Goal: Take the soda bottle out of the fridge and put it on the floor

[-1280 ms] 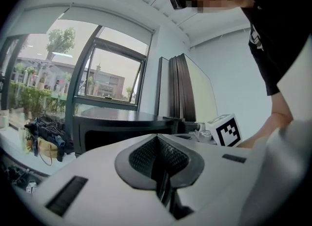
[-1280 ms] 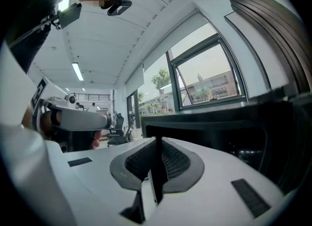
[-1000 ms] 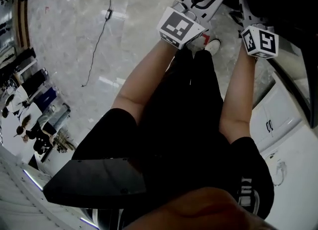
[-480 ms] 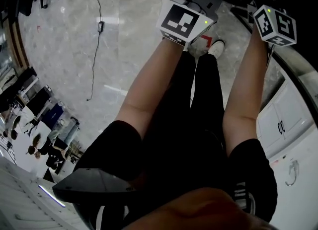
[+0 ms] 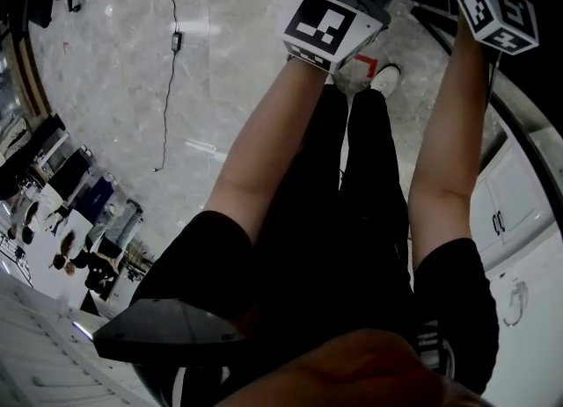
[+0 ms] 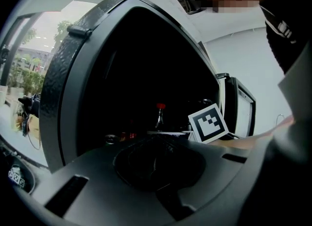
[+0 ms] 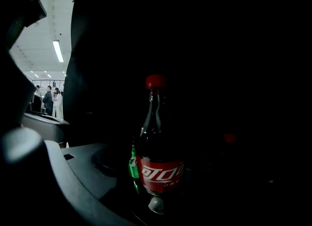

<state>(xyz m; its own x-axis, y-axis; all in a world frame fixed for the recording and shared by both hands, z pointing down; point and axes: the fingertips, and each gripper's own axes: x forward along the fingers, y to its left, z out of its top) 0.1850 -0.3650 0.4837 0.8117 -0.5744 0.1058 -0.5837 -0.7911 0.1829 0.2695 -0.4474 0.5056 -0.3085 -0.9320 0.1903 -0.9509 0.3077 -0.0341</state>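
Inside the dark fridge (image 6: 73,98) stands the soda bottle (image 7: 158,171), with dark cola, a red label and a red cap. It is upright and close in front of my right gripper, between its jaws; these are opening and no pad presses on it. Only that gripper's left finger (image 7: 63,171) shows, grey. The left gripper view catches the same bottle (image 6: 159,117) farther off, beside the right gripper's marker cube (image 6: 208,122). My left gripper (image 6: 161,142) is held before the fridge opening, shut and empty. In the head view both marker cubes (image 5: 330,27) (image 5: 497,14) are raised at the top.
A green bottle (image 7: 132,169) stands just left of the soda bottle, and another red cap (image 7: 229,137) glows dimly to its right. The person's legs (image 5: 352,203) stand on grey marble floor (image 5: 132,133). A cable (image 5: 167,71) crosses it. White cabinets (image 5: 519,247) are at right.
Both marker cubes have risen toward the top of the head view. The right one has gone up and to the right, toward the fridge.
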